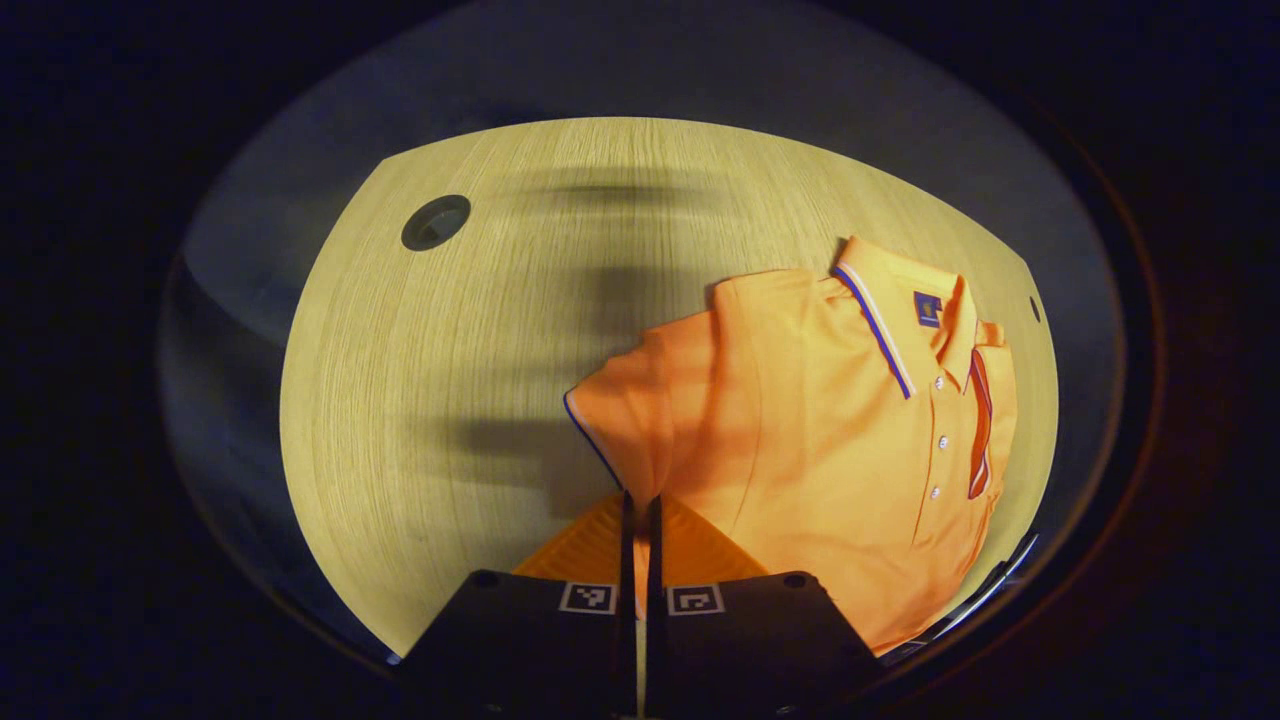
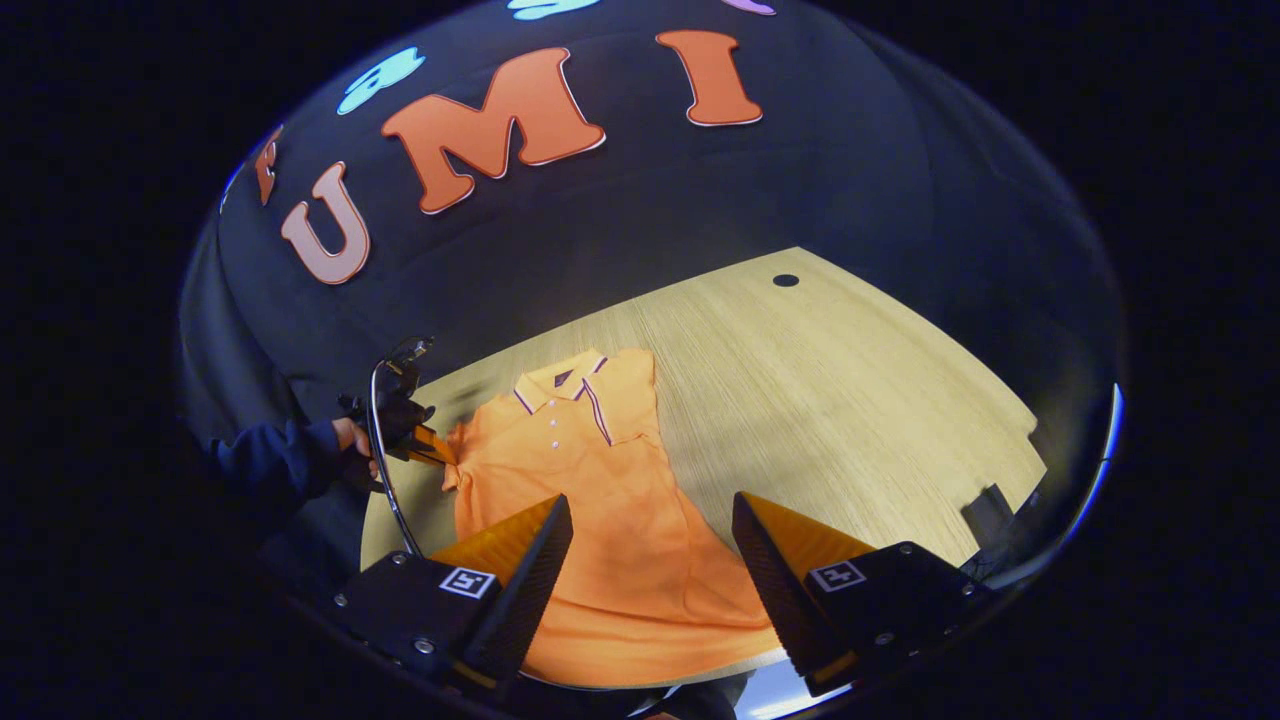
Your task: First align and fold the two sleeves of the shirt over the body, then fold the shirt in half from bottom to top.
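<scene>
Pinched between the nearly closed fingers of the left gripper (image 1: 640, 540), at the bottom centre of the left gripper view, the hem of the near sleeve (image 1: 625, 420) is held up off the table (image 1: 450, 400). The wooden table is seen spanning the middle of both views. The orange polo shirt (image 2: 600, 500) is laid flat on it, collar (image 2: 560, 385) toward the booth wall and hem toward the lower edge of the right gripper view. The far sleeve appears already folded over the body, judging by the shirt's straight right-hand edge in the right gripper view.

At the bottom of that view the right gripper (image 2: 650, 550) is held wide open above the lower body of the shirt, gripping nothing. At centre left of the same view, a sleeved hand (image 2: 350, 440) is seen holding the left gripper at the sleeve.

For the fold to be done well, the sleeve is best carried across toward the button placket (image 1: 940, 440) with the cloth kept taut. Its edge should be matched to the folded side before release. The right gripper could be pressed on the body so the shirt is not dragged.
</scene>
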